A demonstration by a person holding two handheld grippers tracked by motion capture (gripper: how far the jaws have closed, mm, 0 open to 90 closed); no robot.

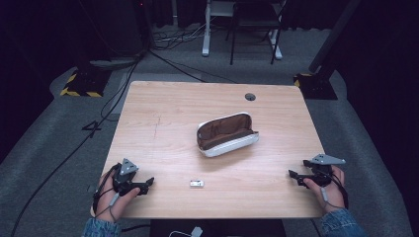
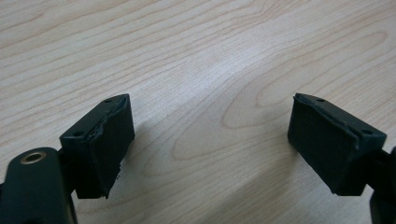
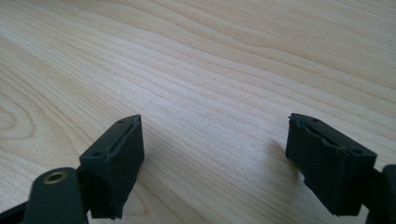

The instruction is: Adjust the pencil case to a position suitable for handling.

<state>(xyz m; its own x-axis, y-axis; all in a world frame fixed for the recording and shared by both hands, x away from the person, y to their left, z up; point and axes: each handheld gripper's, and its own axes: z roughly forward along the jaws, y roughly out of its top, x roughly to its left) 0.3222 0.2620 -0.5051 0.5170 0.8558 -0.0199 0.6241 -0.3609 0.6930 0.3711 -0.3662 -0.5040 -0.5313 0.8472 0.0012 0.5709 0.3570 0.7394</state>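
Observation:
An open white pouch [image 1: 227, 134] with a brown lining lies on its side near the middle of the wooden table [image 1: 173, 113]. A small white and grey object [image 1: 196, 183] rests near the front edge, between the two hands. My left gripper [image 1: 148, 183] sits at the front left corner, held low over the wood, pointing right. Its jaws stand wide apart over bare wood [image 2: 210, 140] with nothing between them. My right gripper [image 1: 294, 177] rests at the front right, pointing left, also open over bare wood [image 3: 215, 154].
A round cable hole [image 1: 250, 97] sits near the table's far edge. Beyond the table are cables on the grey floor, a stand with yellow-black tape [image 1: 79, 85] at the left and white desk legs [image 1: 206, 29] at the back.

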